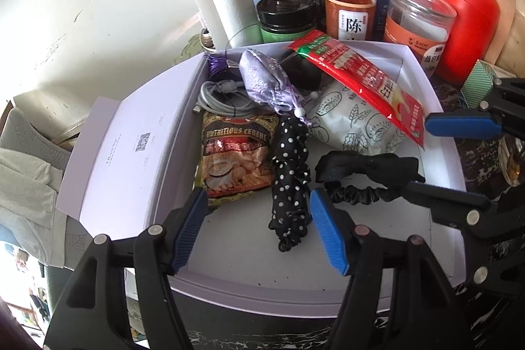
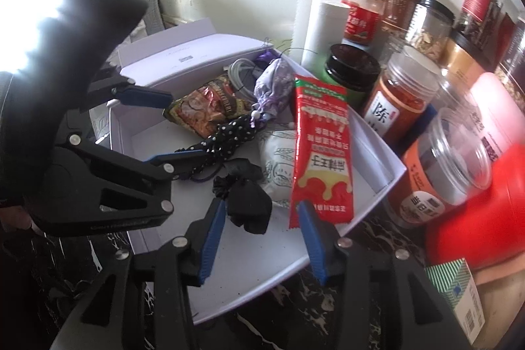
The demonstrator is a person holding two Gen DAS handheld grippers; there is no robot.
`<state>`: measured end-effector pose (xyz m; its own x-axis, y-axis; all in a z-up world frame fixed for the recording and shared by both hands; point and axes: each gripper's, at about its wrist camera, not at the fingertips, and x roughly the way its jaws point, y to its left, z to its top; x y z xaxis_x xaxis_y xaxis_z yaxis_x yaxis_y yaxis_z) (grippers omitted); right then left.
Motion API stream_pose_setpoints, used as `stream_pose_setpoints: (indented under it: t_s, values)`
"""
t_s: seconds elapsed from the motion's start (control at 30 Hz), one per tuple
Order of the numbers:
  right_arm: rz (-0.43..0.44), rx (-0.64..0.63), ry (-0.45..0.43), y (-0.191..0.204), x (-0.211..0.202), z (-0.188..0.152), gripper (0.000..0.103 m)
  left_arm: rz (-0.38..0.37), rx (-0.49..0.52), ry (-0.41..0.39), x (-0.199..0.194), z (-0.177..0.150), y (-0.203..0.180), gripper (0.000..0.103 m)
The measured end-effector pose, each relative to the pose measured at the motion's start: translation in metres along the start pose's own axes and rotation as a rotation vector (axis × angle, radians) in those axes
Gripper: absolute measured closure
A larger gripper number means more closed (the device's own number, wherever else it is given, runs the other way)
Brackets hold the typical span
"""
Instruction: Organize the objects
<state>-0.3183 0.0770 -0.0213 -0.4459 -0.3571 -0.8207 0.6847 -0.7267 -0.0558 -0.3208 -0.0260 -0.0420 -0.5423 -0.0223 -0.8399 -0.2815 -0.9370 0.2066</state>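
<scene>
An open white box (image 1: 439, 107) (image 2: 387, 159) holds a cereal packet (image 1: 236, 156), a black polka-dot scrunchie (image 1: 292, 173) (image 2: 226, 136), a black bow hair tie (image 1: 364, 169) (image 2: 249, 205), a red sachet (image 1: 361, 77) (image 2: 321, 146), a white patterned packet (image 1: 354, 120), a lavender pouch (image 1: 265, 81) and a grey cable (image 1: 220, 100). My left gripper (image 1: 259, 212) (image 2: 187, 125) is open, its blue pads either side of the scrunchie's lower end without pressing it. My right gripper (image 2: 262, 209) (image 1: 416, 154) is open around the bow, one pad over the sachet's lower edge.
Jars and bottles crowd the back and right of the box: a green jar with a black lid (image 1: 285, 15), an orange spice jar (image 1: 351, 5), a red container (image 1: 469, 25), white rolls (image 1: 229, 5). A green striped carton (image 2: 456, 291) lies on the dark marble top. The box lid (image 1: 131, 153) leans at the left.
</scene>
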Motion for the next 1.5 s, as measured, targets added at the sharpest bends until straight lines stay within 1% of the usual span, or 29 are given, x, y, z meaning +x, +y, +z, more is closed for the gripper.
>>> stream_pose_setpoints:
  t_s: [0.07,0.17,0.23,0.33,0.47,0.53,0.73,0.77,0.8,0.9,0.97,1.03,1.1,1.3,1.5]
  values:
    - [-0.015,0.024,-0.023,-0.003,-0.006,-0.001,0.056,0.002,-0.031,-0.005,-0.004,-0.001,0.005,0.038]
    - [-0.063,0.039,-0.072,-0.004,-0.014,-0.004,0.056,0.002,-0.068,0.002,0.002,0.002,0.018,0.038]
    - [-0.09,0.053,-0.105,-0.004,-0.02,-0.005,0.055,0.0,-0.098,0.004,0.012,0.014,0.021,0.038]
    - [-0.104,0.074,-0.129,-0.004,-0.029,-0.006,0.05,0.012,-0.138,0.008,-0.001,0.009,0.03,0.038]
    - [-0.124,0.077,-0.153,0.0,-0.045,-0.005,0.044,0.034,-0.166,-0.001,-0.011,0.009,0.037,0.036]
    - [-0.133,0.076,-0.16,0.003,-0.052,-0.006,0.042,0.037,-0.178,-0.009,-0.02,0.007,0.04,0.032]
    - [-0.162,0.09,-0.153,0.01,-0.078,-0.006,0.041,0.069,-0.203,-0.054,-0.061,-0.002,0.044,0.019]
    - [-0.168,0.097,-0.158,0.011,-0.084,-0.007,0.039,0.076,-0.205,-0.061,-0.067,-0.004,0.044,0.018]
    - [-0.173,0.101,-0.164,0.012,-0.089,-0.007,0.034,0.085,-0.208,-0.068,-0.074,-0.006,0.044,0.017]
    - [-0.204,0.109,-0.189,0.017,-0.11,-0.01,0.025,0.106,-0.217,-0.089,-0.096,-0.011,0.044,0.015]
    - [-0.228,0.112,-0.201,0.022,-0.125,-0.012,0.023,0.1,-0.232,-0.096,-0.111,-0.015,0.045,0.013]
    - [-0.242,0.111,-0.211,0.027,-0.139,-0.014,0.021,0.096,-0.247,-0.095,-0.125,-0.018,0.046,0.012]
    - [-0.256,0.113,-0.217,0.031,-0.153,-0.016,0.021,0.096,-0.247,-0.111,-0.142,-0.021,0.044,0.012]
    - [-0.302,0.143,-0.235,0.041,-0.19,-0.023,0.02,0.116,-0.25,-0.146,-0.188,-0.033,0.037,0.012]
    - [-0.329,0.147,-0.262,0.054,-0.223,-0.035,0.02,0.134,-0.251,-0.199,-0.231,-0.05,0.027,0.012]
